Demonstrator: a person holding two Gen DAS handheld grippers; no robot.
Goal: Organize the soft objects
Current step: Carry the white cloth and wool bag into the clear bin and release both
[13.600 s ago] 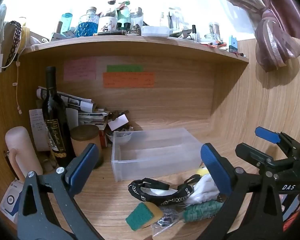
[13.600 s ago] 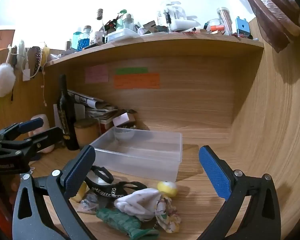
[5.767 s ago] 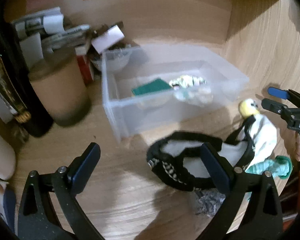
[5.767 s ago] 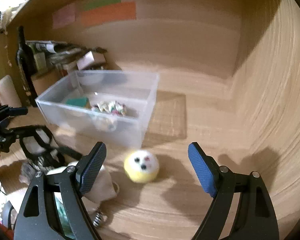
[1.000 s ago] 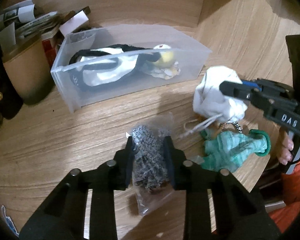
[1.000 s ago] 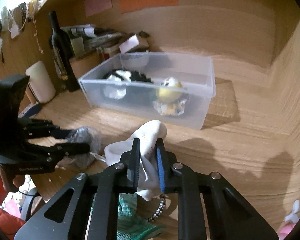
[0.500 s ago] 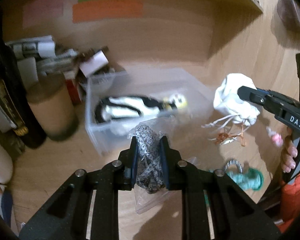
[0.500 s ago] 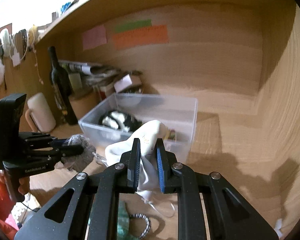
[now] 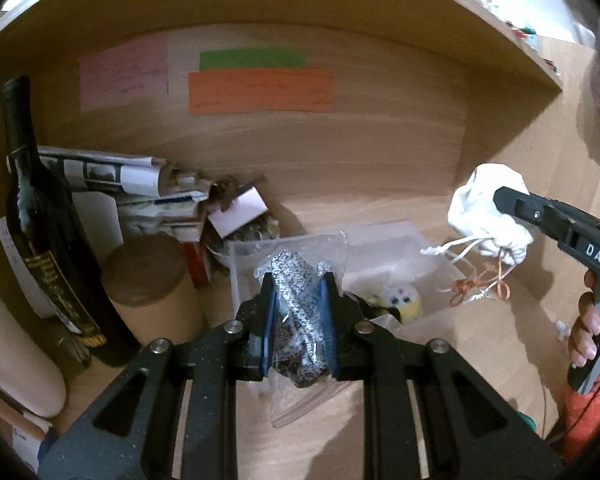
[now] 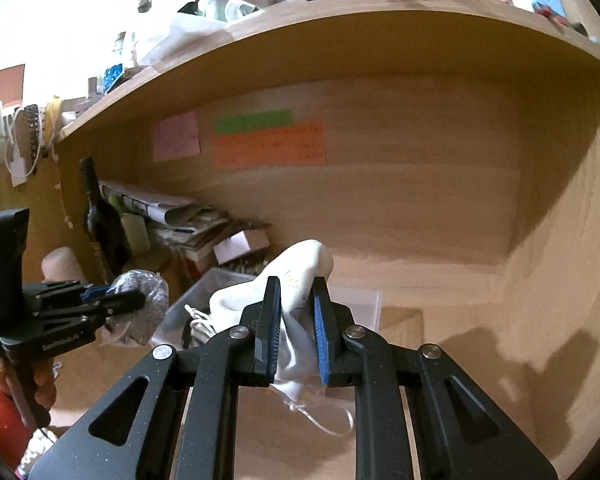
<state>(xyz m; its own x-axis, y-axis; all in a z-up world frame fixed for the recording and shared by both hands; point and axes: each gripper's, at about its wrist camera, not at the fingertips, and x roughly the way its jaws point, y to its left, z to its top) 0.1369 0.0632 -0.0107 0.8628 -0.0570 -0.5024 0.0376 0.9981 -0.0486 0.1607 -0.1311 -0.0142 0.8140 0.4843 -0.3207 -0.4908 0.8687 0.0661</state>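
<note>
Scrubber (image 9: 298, 312), grey mesh in clear bag, clamped by left gripper (image 9: 298, 328); right gripper (image 10: 296, 330) grips white pouch (image 10: 296, 280).

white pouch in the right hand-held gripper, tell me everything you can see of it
The white pouch looks like soft, crumpled cloth, bunched between the shut blue pads of the right hand-held gripper. It hangs in the air near the clear plastic bin. White drawstrings and a coppery ribbon dangle below it.

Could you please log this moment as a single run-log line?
left tool: shut on bagged grey scrubber | right tool: shut on white cloth pouch | both held above desk near clear bin | yellow ball in bin
</note>
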